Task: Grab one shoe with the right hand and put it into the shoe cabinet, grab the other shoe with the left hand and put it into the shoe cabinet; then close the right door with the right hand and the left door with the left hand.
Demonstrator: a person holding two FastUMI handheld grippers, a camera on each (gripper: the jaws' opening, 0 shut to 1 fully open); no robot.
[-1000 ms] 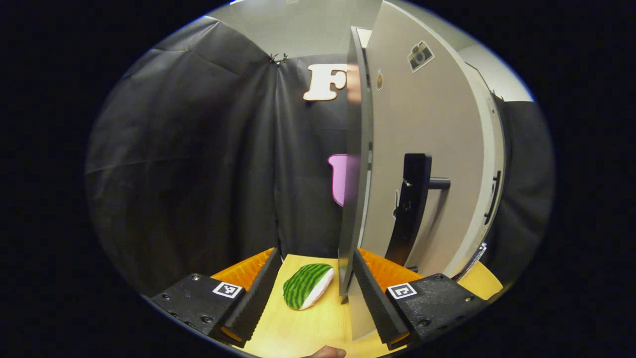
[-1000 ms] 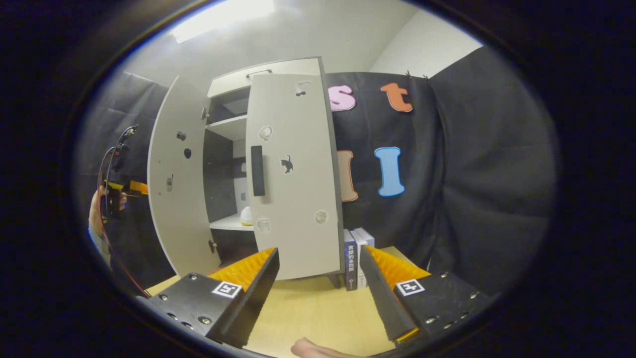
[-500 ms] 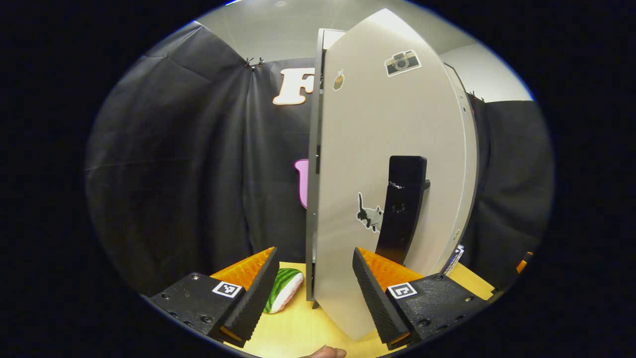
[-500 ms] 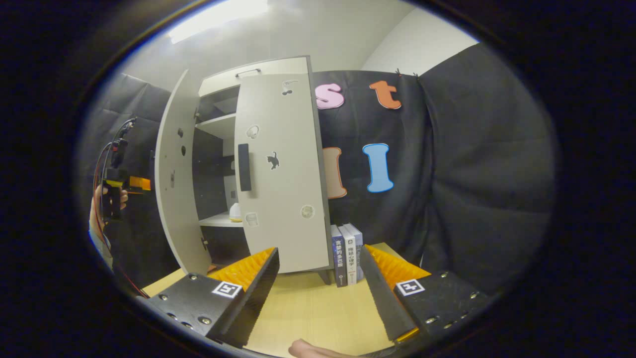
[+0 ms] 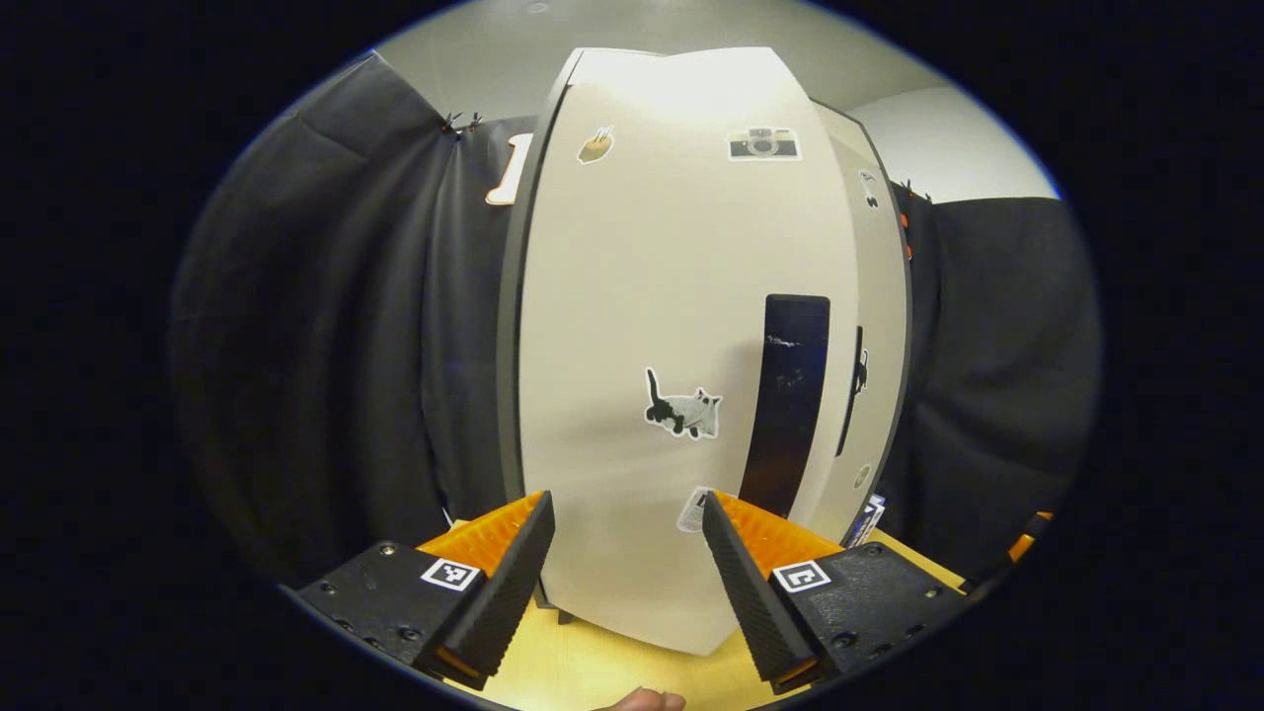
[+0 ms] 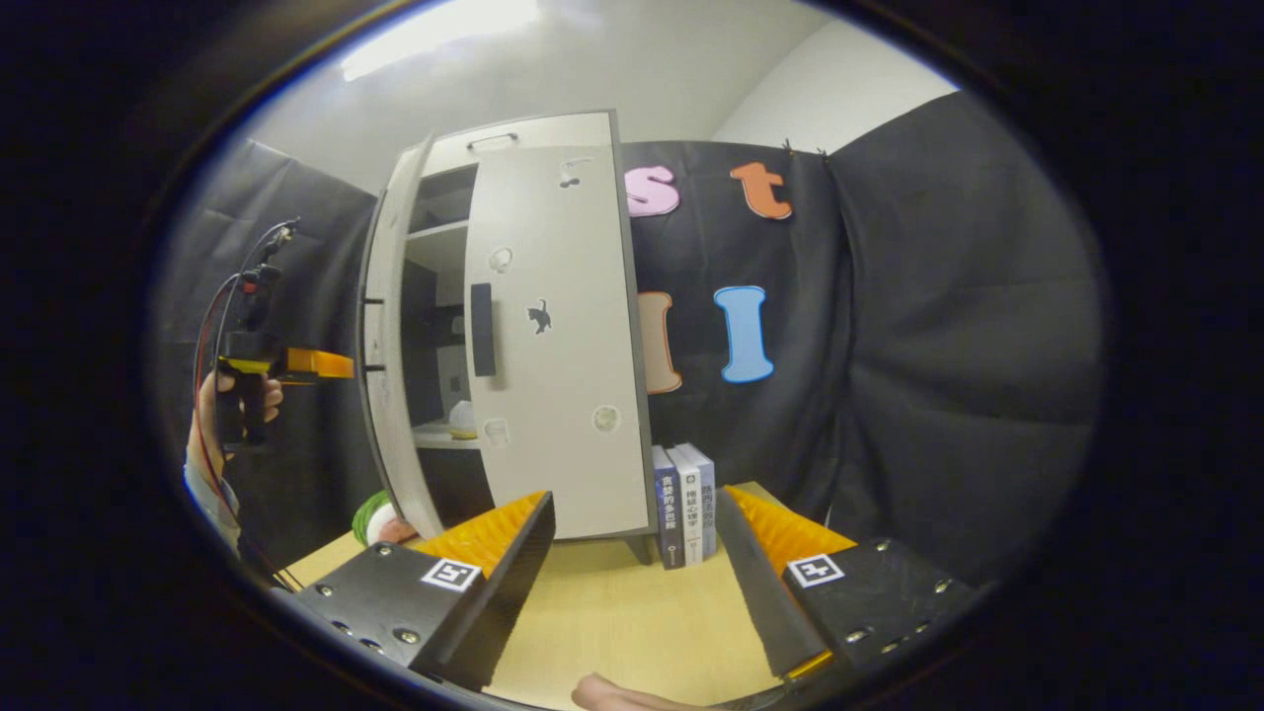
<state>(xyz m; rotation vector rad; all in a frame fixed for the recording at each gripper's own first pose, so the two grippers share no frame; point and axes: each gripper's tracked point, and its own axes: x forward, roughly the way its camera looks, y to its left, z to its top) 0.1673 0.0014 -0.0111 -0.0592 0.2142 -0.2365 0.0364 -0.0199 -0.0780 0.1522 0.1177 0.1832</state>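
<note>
The pale shoe cabinet (image 6: 533,148) stands on the wooden table. Its right door (image 6: 563,346) lies shut, with a black handle (image 6: 482,329). The left door (image 6: 390,395) stands partly ajar, seen nearly edge-on. In the left gripper view that left door (image 5: 632,296) faces me closely, with a cat sticker and a black handle (image 5: 787,395). My left gripper (image 5: 624,509) is open just before the door; it also shows in a hand (image 6: 286,363) left of the door. My right gripper (image 6: 634,504) is open over the table, empty. A pale rounded thing (image 6: 459,420) sits on an inner shelf.
Three books (image 6: 683,504) stand upright against the cabinet's right side. A green striped watermelon toy (image 6: 373,518) lies on the table (image 6: 612,612) by the left door's foot. Black cloth walls close in behind and to both sides.
The left door has swung from wide open to nearly shut. My left gripper has come round to face its front, and the watermelon toy is now hidden behind it there.
</note>
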